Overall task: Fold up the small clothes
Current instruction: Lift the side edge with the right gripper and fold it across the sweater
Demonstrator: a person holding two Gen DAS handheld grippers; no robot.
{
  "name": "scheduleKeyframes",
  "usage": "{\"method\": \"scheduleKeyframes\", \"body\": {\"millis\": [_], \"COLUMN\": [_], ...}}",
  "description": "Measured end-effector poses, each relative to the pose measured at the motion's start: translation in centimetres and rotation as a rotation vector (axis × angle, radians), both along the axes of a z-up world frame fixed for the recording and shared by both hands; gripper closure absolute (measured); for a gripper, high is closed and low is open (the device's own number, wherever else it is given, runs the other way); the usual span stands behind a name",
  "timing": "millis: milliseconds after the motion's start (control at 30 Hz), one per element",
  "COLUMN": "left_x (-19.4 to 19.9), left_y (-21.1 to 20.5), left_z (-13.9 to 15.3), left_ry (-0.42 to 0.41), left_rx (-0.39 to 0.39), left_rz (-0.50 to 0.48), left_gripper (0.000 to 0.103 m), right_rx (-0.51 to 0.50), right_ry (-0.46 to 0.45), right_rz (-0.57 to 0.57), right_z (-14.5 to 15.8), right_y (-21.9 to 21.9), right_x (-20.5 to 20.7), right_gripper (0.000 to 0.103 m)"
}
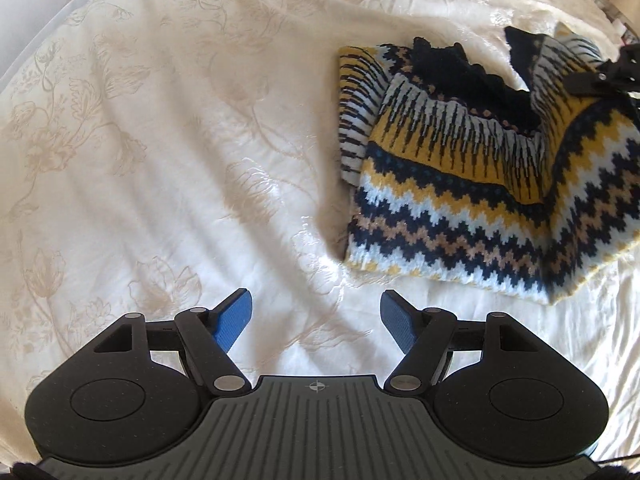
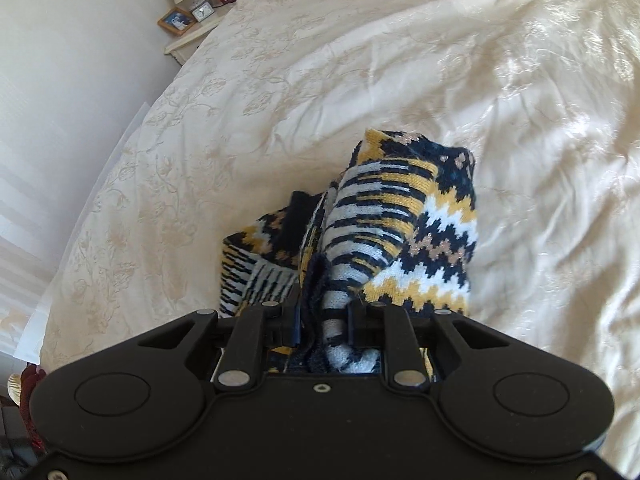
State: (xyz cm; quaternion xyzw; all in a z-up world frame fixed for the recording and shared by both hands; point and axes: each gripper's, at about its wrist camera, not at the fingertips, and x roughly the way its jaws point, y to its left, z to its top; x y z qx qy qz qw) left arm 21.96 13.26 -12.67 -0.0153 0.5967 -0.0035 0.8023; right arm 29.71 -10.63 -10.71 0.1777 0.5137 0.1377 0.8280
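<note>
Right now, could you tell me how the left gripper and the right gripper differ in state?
The left gripper has its jaws spread wide and holds nothing; the right gripper has its jaws closed on a fold of the patterned sweater. The left gripper sits beside the sweater, apart from it; the right gripper lifts one side of it. Both are above the cream bedspread.

Fuzzy navy, yellow and white zigzag knit sweater [image 1: 472,204]; glossy cream floral-embroidered satin bedspread [image 1: 180,140]; matt black plastic left gripper [image 1: 316,322] with ribbed blue pads [image 1: 234,322].
</note>
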Motion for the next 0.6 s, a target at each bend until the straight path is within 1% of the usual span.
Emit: {"method": "scheduleKeyframes", "body": {"millis": [133, 300, 500, 567, 600], "left_x": [-0.2, 0.2, 0.9, 1.1, 1.2], "left_y": [1.9, 3.6, 4.3, 4.3, 4.3], "left_z": [-0.1, -0.2, -0.5, -0.6, -0.7], "left_ry": [0.001, -0.001, -0.004, -0.004, -0.003], "left_rx": [0.005, 0.005, 0.0, -0.003, -0.002], "left_rz": [-0.005, 0.004, 0.001, -0.007, -0.013], "left_gripper": [0.033, 0.033, 0.033, 0.033, 0.033], "right_rx": [-0.026, -0.095, -0.145, -0.125, -0.098], "right_ry": [0.031, 0.058, 0.061, 0.066, 0.069], "right_rz": [0.036, 0.091, 0.13, 0.135, 0.14], "right_z": [-1.8, -3.9, -5.0, -5.2, -5.3], "right_y": [4.2, 8.1, 10.2, 10.5, 10.4], "right_x": [0.8, 1.0, 1.1, 1.1, 1.1], "right_gripper": [0.075, 0.075, 0.073, 0.071, 0.07]}}
